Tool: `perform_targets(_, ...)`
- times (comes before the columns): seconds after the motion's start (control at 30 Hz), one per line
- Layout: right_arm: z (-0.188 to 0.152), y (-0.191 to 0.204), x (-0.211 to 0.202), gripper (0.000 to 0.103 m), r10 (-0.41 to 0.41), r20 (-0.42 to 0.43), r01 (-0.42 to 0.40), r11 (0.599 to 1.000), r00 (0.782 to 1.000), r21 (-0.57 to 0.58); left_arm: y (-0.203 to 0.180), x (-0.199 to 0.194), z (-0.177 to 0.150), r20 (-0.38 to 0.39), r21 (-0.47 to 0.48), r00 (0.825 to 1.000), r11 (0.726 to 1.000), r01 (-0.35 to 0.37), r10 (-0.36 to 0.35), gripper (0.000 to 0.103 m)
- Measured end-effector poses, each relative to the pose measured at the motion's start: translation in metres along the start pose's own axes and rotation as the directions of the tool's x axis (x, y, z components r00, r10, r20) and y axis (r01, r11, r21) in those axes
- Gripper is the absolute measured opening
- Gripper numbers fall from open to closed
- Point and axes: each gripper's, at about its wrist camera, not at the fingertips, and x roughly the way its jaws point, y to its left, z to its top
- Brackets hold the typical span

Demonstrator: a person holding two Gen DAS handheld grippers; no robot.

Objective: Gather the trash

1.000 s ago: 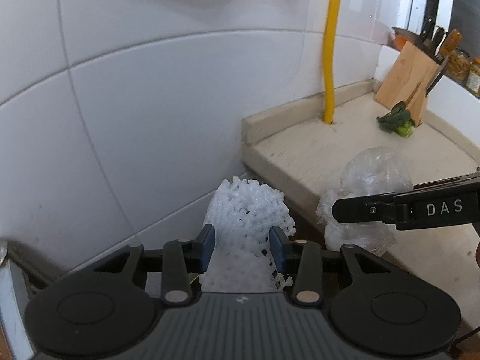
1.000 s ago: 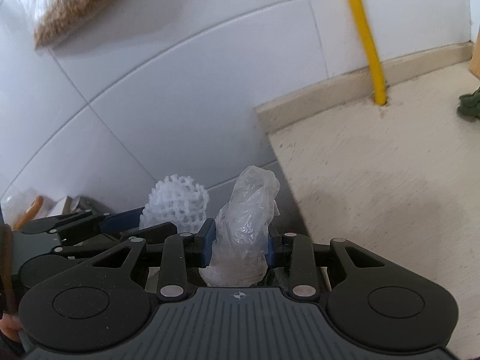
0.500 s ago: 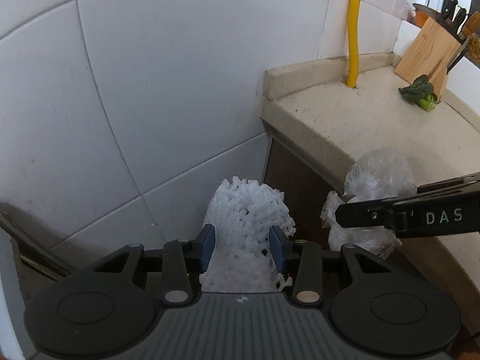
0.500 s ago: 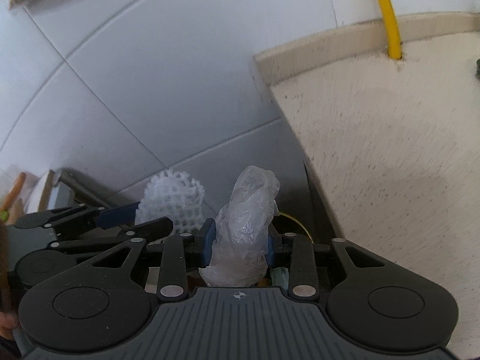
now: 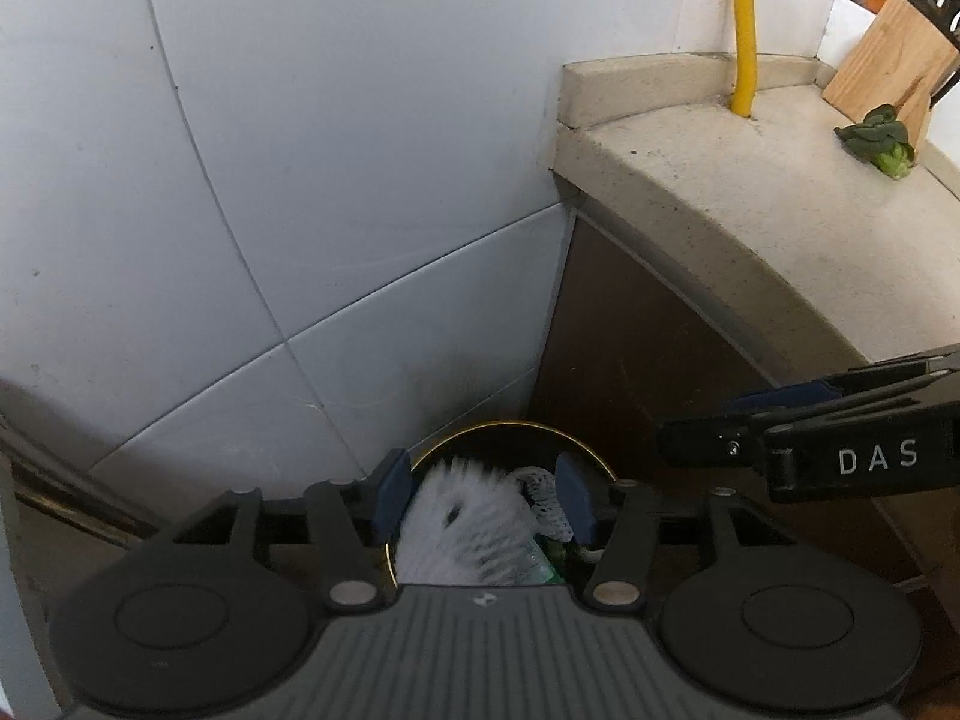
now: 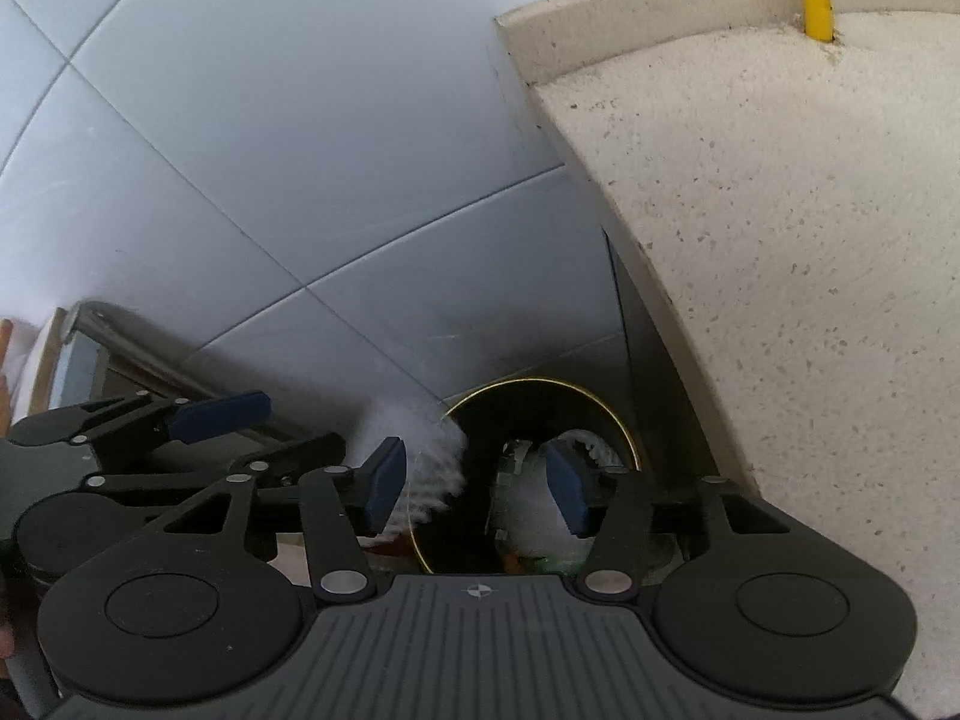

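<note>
A dark round trash bin [image 5: 510, 425] with a gold rim stands on the floor in the corner between the tiled wall and the cabinet. My left gripper [image 5: 483, 501] hangs over it. Its jaws are opening, and the white foam net [image 5: 456, 516] drops blurred between the pads, free of them. In the right wrist view the same net [image 6: 420, 450] falls at the bin's rim [image 6: 540, 383]. My right gripper [image 6: 474, 486] is opening too, and the clear plastic bag [image 6: 534, 516] slips down past its right pad into the bin. Other trash lies inside.
A beige stone countertop [image 5: 750, 210] juts out to the right, above a brown cabinet side. On it are a yellow pipe [image 5: 744, 30], a wooden knife block [image 5: 888, 66] and a green vegetable [image 5: 879, 138]. White wall tiles fill the left.
Both grippers have sunk below the counter to the bin's mouth. Both jaws have spread and let go: the foam net and the plastic bag now fall into the bin.
</note>
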Motion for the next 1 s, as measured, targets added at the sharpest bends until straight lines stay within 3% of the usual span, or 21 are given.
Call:
perform_targets(0.37,-0.002,-0.003,-0.009,0.061,-0.009,0.012,0.008,1.000,1.000,0.024,0.005,-0.002,0.003,0.023,-0.010,1.000,1.000,0.002,-0.002,0.049)
perform_targets(1.0,-0.004,0.001,-0.076,0.068,-0.067,0.124,0.073,0.996,0.990,-0.052,-0.003,-0.021,0.002,0.119,0.029,0.993,0.999,-0.018,0.014,0.050)
